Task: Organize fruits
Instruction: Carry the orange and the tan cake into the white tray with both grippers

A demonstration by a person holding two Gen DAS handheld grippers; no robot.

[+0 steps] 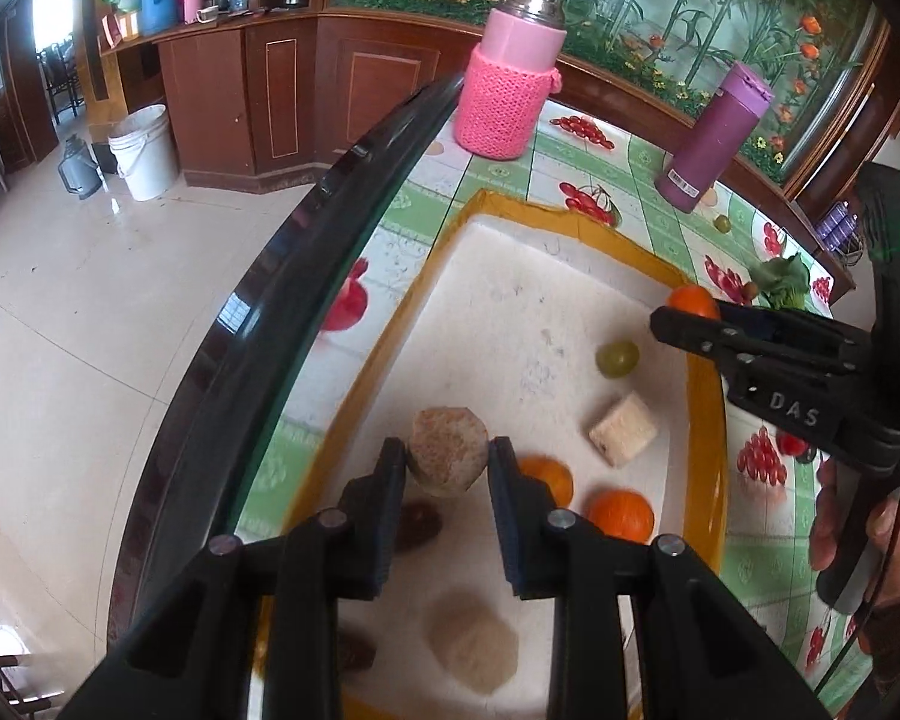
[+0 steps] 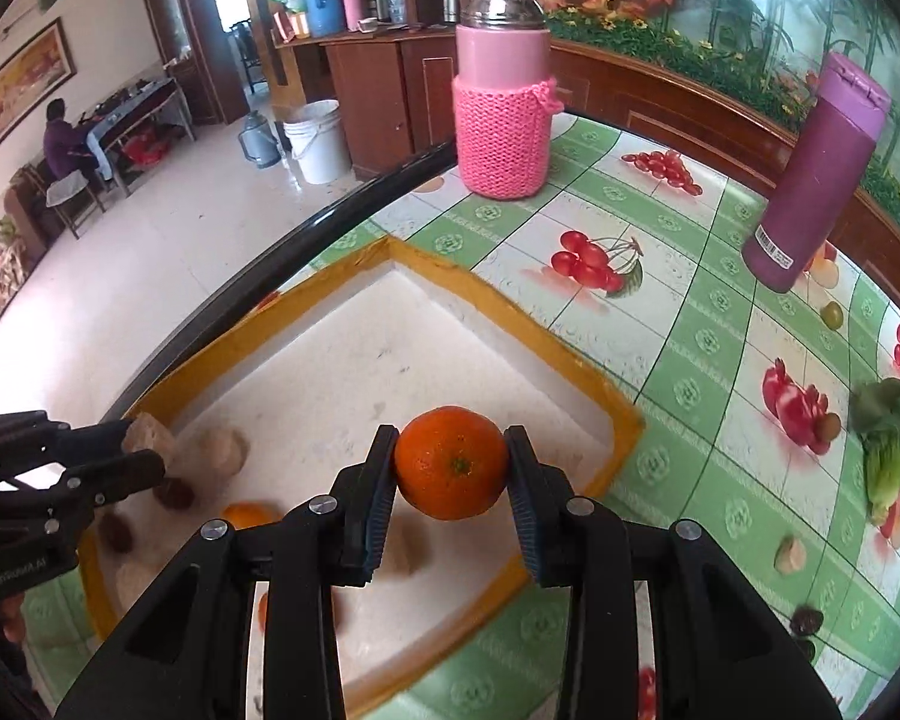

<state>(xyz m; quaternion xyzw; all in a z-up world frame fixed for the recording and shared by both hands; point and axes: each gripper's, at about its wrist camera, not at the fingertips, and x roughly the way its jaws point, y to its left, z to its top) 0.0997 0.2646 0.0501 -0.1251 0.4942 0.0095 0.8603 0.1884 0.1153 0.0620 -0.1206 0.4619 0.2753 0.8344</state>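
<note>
My left gripper (image 1: 447, 457) is shut on a round tan cake-like piece (image 1: 448, 449) and holds it above the white tray (image 1: 510, 276) with the orange rim. My right gripper (image 2: 450, 463) is shut on an orange mandarin (image 2: 452, 462) above the same tray (image 2: 354, 360). In the tray lie two mandarins (image 1: 621, 515), a green grape-like fruit (image 1: 617, 357), a pale square block (image 1: 623, 429), a flat tan round (image 1: 473, 649) and dark dates (image 1: 417, 525). The right gripper also shows in the left wrist view (image 1: 684, 312), the left one in the right wrist view (image 2: 144, 450).
A pink knit-sleeved flask (image 2: 501, 114) and a purple bottle (image 2: 810, 180) stand on the fruit-print tablecloth behind the tray. A leafy green vegetable (image 2: 891, 444), a small green fruit (image 2: 832, 315) and small pieces (image 2: 790, 554) lie right of it. The table edge (image 1: 306, 240) drops to floor on the left.
</note>
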